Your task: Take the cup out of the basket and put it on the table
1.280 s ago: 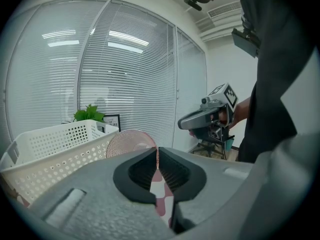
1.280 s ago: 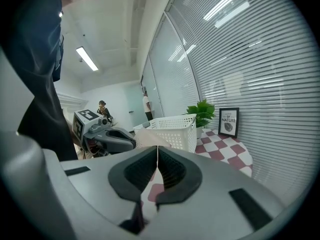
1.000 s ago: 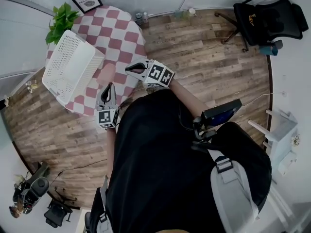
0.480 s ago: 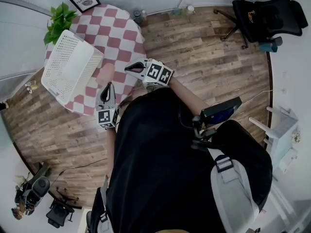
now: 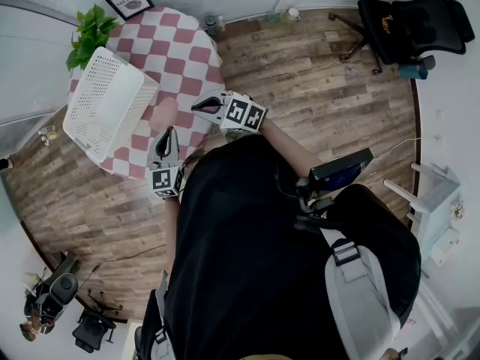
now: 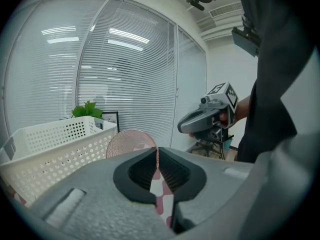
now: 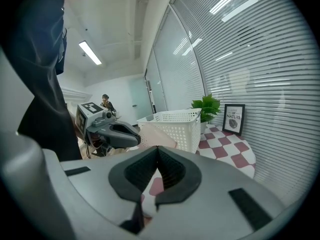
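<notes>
Head view: the left gripper (image 5: pixel 168 135) and the right gripper (image 5: pixel 198 105) hang at the edge of the checked table (image 5: pixel 187 43). The pink cup (image 5: pixel 163 115) stands on the table just ahead of the left tips, beside the white basket (image 5: pixel 105 103).

Left gripper view: the jaws are pressed together and empty, with the cup just beyond them.

Right gripper view: the jaws are together and hold nothing. The cup is just past the tips.

Shows red-pink and white checks on the round table's cloth (image 5: pixel 191 47), upper left of the head view. Sets a plain white perforated plastic basket (image 5: pixel 109 100) and a pale pink finely dotted cup (image 5: pixel 163 115) against them. Adds a green leafy plant (image 5: pixel 90 36), a brown wood-plank floor (image 5: pixel 315 73) and a black office chair (image 5: pixel 416 25) at upper right.
</notes>
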The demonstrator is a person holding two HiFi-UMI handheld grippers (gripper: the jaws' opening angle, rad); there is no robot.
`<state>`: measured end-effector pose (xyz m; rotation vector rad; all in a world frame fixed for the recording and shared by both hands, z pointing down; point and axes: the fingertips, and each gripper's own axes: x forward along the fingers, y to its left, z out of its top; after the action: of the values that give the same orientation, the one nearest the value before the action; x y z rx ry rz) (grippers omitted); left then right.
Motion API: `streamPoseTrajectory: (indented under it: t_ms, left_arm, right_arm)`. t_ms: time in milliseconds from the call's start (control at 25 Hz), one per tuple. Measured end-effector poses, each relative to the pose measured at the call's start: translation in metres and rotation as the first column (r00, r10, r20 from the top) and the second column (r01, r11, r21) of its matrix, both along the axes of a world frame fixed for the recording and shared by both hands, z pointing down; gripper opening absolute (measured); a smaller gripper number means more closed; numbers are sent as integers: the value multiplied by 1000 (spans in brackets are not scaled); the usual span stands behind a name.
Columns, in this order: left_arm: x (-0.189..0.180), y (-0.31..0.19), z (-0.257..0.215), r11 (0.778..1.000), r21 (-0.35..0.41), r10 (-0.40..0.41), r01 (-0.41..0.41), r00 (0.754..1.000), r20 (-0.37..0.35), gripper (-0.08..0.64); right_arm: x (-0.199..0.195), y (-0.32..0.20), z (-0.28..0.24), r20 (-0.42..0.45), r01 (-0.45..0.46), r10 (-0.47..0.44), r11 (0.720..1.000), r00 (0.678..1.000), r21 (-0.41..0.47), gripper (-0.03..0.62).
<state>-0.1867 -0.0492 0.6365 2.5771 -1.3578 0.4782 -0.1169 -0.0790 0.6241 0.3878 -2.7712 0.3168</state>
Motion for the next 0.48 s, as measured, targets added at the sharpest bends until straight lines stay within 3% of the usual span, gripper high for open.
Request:
streamPoseTrajectory:
  t_ms: [480]
  left_arm:
    - [1, 2, 2, 1000, -1, 15, -15, 1000, 8, 17]
  right_arm:
    - [0, 5, 4, -10, 13, -13, 1000, 1000, -14, 9]
